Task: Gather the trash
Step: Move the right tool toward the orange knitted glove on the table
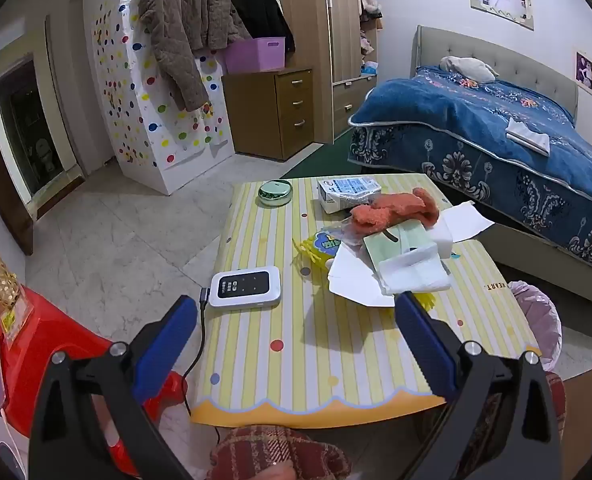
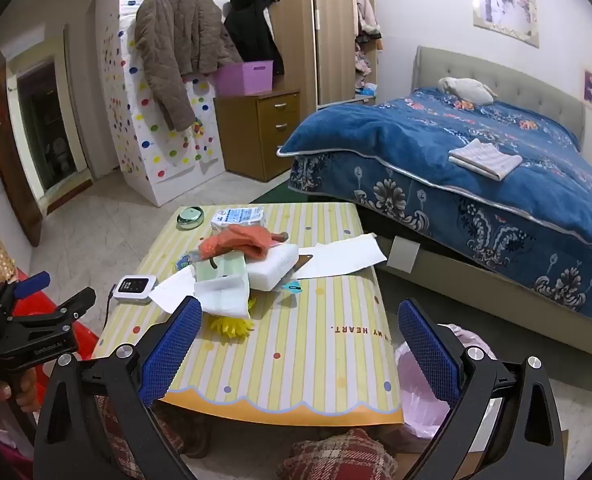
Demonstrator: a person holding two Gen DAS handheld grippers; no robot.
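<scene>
Two hand-held grippers — striped table

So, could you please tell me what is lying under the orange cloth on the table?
The orange cloth lies across a green packet and a clear wrapper; whatever else it covers is hidden.

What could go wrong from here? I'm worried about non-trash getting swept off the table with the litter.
1. The white device with its black cable sits close to the paper pile; a wide sweep could snag it.
2. The orange cloth lies on top of the tissue pack and papers, so a grab may lift it too.
3. The pink-lined bin sits beside and below the table edge; loose sheets might miss it.
</scene>
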